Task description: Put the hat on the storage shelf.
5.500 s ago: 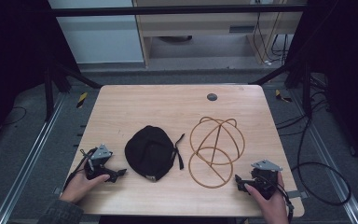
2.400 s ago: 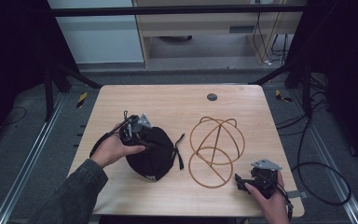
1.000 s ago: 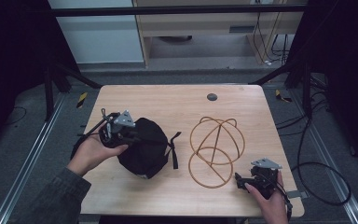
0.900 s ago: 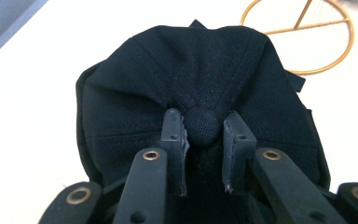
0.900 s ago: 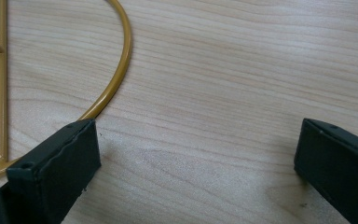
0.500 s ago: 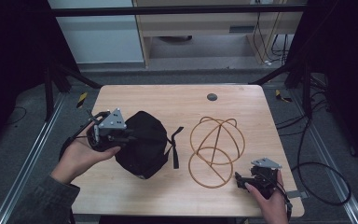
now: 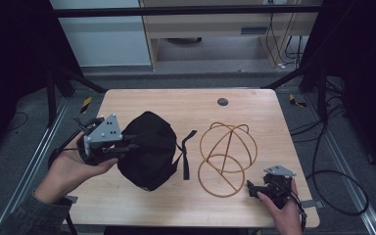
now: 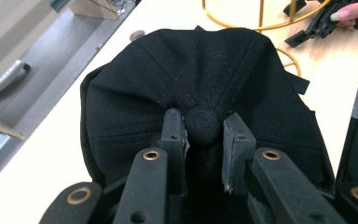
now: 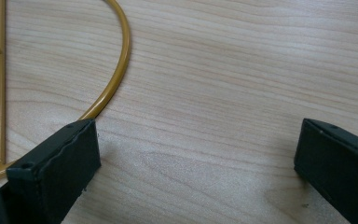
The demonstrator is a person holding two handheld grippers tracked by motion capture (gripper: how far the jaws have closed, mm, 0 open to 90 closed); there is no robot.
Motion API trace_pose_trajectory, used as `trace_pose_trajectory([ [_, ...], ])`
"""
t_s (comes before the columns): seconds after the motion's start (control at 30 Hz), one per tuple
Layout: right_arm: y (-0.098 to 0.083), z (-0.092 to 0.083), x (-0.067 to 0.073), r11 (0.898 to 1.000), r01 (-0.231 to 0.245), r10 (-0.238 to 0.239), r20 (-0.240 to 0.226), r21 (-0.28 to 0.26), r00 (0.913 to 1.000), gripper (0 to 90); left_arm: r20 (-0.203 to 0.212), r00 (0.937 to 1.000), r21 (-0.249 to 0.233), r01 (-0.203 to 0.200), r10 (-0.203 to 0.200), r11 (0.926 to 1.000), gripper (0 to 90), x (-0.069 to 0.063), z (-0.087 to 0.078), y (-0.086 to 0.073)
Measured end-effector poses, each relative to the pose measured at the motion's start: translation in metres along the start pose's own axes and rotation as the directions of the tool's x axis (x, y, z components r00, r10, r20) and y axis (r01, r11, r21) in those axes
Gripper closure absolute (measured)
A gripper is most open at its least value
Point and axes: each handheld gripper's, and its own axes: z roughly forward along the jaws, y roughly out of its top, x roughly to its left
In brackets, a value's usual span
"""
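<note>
Cap (image 8: 200,88) of black woven cloth, domed and creased, is pinched between the jaws of the left gripper (image 8: 204,135), which are closed on the round cloth button at its crown; in the high view it hangs from that gripper (image 7: 127,142) over the pale wooden table (image 7: 142,100), farther left than half a second ago. Right gripper (image 9: 196,154) rests with jaws wide apart on bare wood, a thin golden wire frame (image 9: 116,60) touching the left jaw's outer edge
</note>
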Motion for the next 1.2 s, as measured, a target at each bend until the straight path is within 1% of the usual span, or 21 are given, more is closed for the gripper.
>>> trace_pose_trajectory([
  [0.07,0.000,0.000,0.000,1.000,0.001,-0.001,0.000,-0.001,1.0000,0.3,-0.006,0.9999,-0.003,-0.013,0.013,0.9999,73.9,-0.002,-0.004,0.004],
  [0.2,0.000,0.000,0.000,1.000,0.001,-0.001,0.000,-0.001,1.0000,0.4,-0.012,0.9994,-0.028,-0.032,0.032,0.9991,73.8,-0.006,-0.019,0.008],
  [0.23,0.000,0.000,0.000,1.000,0.001,-0.001,0.000,0.000,1.0000,0.4,-0.016,0.9994,-0.038,-0.031,0.031,0.9988,73.8,-0.007,-0.022,0.008],
  [0.33,0.000,0.000,0.000,1.000,0.000,0.000,0.001,-0.001,1.0000,0.4,-0.023,0.9989,-0.040,-0.042,0.041,0.9983,73.8,-0.009,-0.031,0.009],
  [0.37,0.000,0.000,0.000,1.000,-0.001,0.001,0.002,-0.001,1.0000,0.4,-0.022,0.9990,-0.043,-0.041,0.040,0.9983,73.8,-0.010,-0.033,0.010],
  [0.43,0.000,0.000,0.000,1.000,-0.002,0.002,0.003,-0.001,1.0000,0.4,-0.019,0.9987,-0.050,-0.047,0.046,0.9976,73.8,-0.012,-0.036,0.013],
  [0.57,0.000,0.000,0.000,1.000,-0.002,0.002,0.004,-0.001,1.0000,0.4,-0.019,0.9971,-0.055,-0.074,0.073,0.9958,73.8,-0.014,-0.043,0.025],
  [0.6,0.000,0.000,0.000,1.000,-0.003,0.003,0.004,-0.001,1.0000,0.4,-0.013,0.9971,-0.062,-0.075,0.075,0.9952,73.8,-0.014,-0.044,0.028],
  [0.7,0.000,0.000,0.000,1.000,-0.003,0.003,0.004,-0.001,1.0000,0.4,-0.009,0.9961,-0.068,-0.088,0.087,0.9938,73.8,-0.013,-0.046,0.037],
  [0.73,0.000,0.000,0.000,1.000,-0.003,0.003,0.004,-0.001,1.0000,0.4,-0.009,0.9961,-0.068,-0.088,0.087,0.9938,73.8,-0.013,-0.046,0.037],
  [0.8,0.000,0.001,0.000,1.000,-0.003,0.003,0.006,-0.002,1.0000,0.4,-0.017,0.9945,-0.078,-0.104,0.103,0.9915,73.8,-0.013,-0.049,0.043],
  [0.87,0.001,0.001,0.000,1.000,-0.004,0.004,0.006,-0.002,1.0000,0.4,-0.014,0.9948,-0.087,-0.101,0.101,0.9911,73.8,-0.013,-0.050,0.047],
  [0.9,0.001,0.001,0.000,1.000,-0.004,0.004,0.008,-0.002,1.0000,0.3,-0.015,0.9942,-0.083,-0.107,0.106,0.9908,73.9,-0.013,-0.050,0.050],
  [0.97,0.001,0.001,0.000,1.000,-0.002,0.002,0.010,-0.003,0.9999,0.4,-0.016,0.9932,-0.077,-0.116,0.115,0.9902,73.9,-0.014,-0.049,0.056],
  [1.0,0.001,0.001,0.000,1.000,-0.004,0.005,0.009,-0.002,1.0000,0.4,-0.014,0.9915,-0.069,-0.130,0.129,0.9891,73.8,-0.014,-0.048,0.061],
  [1.1,0.001,0.001,0.000,1.000,-0.003,0.003,0.010,-0.002,0.9999,0.4,-0.007,0.9899,-0.065,-0.142,0.141,0.9878,73.9,-0.015,-0.043,0.069],
  [1.13,0.001,0.001,0.000,1.000,-0.003,0.003,0.010,-0.002,0.9999,0.4,-0.007,0.9899,-0.065,-0.142,0.141,0.9878,73.9,-0.015,-0.043,0.069],
  [1.2,0.001,0.001,0.000,1.000,-0.004,0.004,0.011,-0.002,0.9999,0.4,-0.001,0.9888,-0.057,-0.149,0.149,0.9872,73.9,-0.015,-0.037,0.075],
])
